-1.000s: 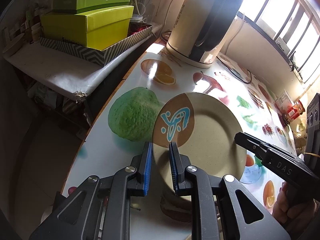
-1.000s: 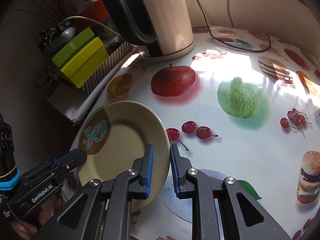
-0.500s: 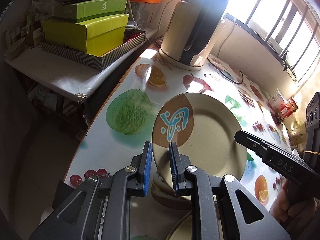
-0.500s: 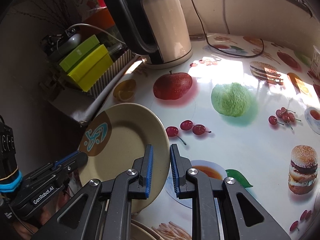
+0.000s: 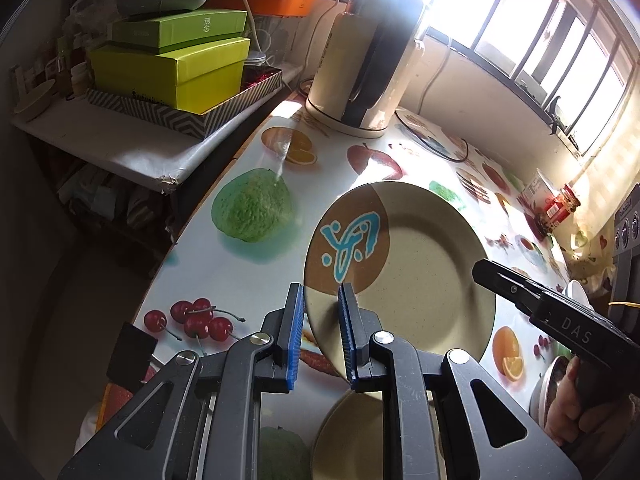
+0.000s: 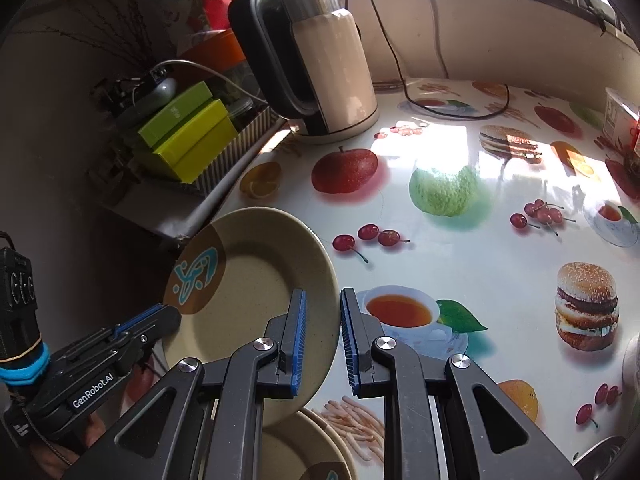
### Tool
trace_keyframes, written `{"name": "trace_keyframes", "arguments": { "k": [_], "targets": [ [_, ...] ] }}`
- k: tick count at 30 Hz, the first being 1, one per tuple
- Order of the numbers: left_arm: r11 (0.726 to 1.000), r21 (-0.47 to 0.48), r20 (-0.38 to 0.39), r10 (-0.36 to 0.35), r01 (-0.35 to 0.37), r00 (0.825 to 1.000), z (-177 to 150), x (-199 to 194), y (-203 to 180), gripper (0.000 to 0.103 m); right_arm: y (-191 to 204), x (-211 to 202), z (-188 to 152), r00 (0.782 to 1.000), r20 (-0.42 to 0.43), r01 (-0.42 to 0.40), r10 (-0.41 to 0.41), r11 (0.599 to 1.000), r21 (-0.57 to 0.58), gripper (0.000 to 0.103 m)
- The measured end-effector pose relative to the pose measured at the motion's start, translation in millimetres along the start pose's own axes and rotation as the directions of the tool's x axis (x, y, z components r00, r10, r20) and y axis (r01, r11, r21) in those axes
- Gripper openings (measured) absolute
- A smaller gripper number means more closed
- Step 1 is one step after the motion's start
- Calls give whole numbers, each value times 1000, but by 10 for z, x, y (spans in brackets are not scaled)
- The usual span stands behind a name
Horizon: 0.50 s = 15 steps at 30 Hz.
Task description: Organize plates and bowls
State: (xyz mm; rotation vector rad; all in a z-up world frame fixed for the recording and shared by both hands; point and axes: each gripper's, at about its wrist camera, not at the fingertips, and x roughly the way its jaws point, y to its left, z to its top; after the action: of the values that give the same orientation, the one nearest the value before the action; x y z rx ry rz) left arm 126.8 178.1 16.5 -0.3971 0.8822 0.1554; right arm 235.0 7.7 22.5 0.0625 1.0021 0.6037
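A beige plate (image 5: 416, 264) with a brown patch and blue mark is held in the air above the fruit-print table, tilted. My left gripper (image 5: 322, 332) is shut on its near-left rim. My right gripper (image 6: 322, 334) is shut on the opposite rim of the plate (image 6: 256, 280); it shows in the left wrist view (image 5: 480, 270) as a dark arm at the plate's right edge. A second beige plate (image 5: 352, 440) lies on the table below; it also shows in the right wrist view (image 6: 308, 452).
A cream electric kettle (image 6: 320, 60) with its cord stands at the back of the table. Green boxes (image 5: 172, 64) sit on a side shelf to the left. A metal bowl (image 5: 548, 384) and a white bowl (image 5: 576, 292) are at the right. Jars (image 5: 556, 208) stand far right.
Both grippers have lifted the plate higher and drawn it back toward me. The second plate below has come into view.
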Motion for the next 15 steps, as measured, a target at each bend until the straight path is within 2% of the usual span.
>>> {"name": "trace_keyframes", "arguments": {
  "k": [15],
  "targets": [
    [1000,13,1,-15,15,1000,-332,-225,-63,18,-6,-238,-385,1000,-3,2,-2,1000,10,17]
  ]
}}
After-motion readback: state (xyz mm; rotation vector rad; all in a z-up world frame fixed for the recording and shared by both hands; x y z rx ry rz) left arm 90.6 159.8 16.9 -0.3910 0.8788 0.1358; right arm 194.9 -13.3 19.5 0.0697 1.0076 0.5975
